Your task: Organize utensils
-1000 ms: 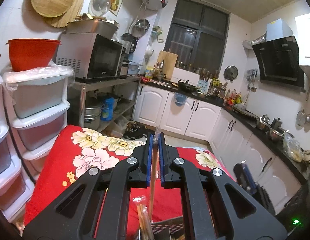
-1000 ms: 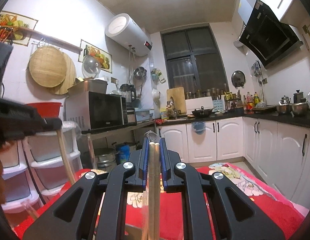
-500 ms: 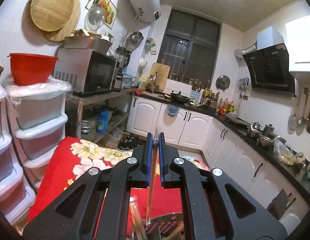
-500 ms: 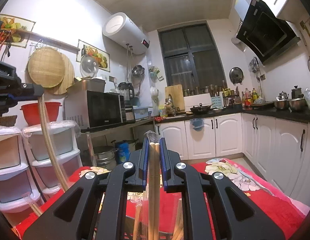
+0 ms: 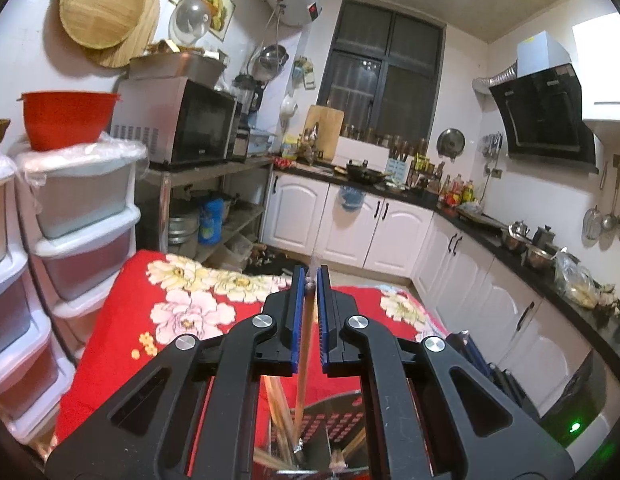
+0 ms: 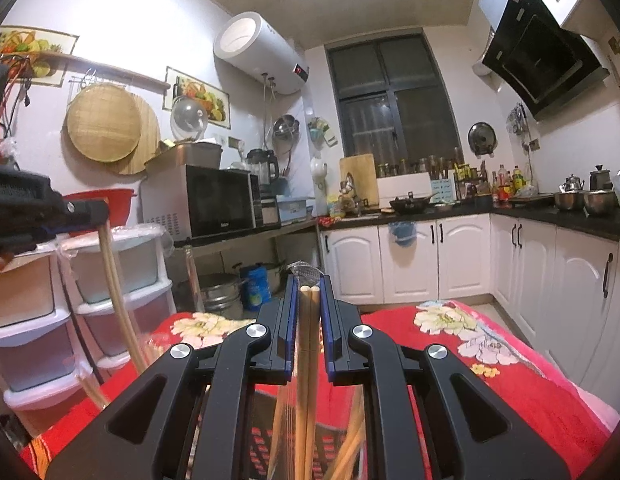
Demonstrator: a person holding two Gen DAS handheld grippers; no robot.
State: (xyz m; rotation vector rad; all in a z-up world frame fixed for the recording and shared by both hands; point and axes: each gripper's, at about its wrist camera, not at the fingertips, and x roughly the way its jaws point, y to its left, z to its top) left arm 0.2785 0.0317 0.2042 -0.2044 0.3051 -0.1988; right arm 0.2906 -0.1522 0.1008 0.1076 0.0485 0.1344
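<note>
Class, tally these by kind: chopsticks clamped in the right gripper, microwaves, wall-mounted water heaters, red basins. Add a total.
Chopsticks in the right gripper: 2
Microwave: 1
Water heater: 1
Red basin: 1
Total: 5

The red floral worktop (image 5: 110,344) lies bare ahead and to the right. Stacked plastic drawers (image 5: 82,216) wall the left side. Below, a perforated holder (image 5: 334,424), apparently crowded with chopsticks (image 6: 306,360), blocks downward passage.
</note>
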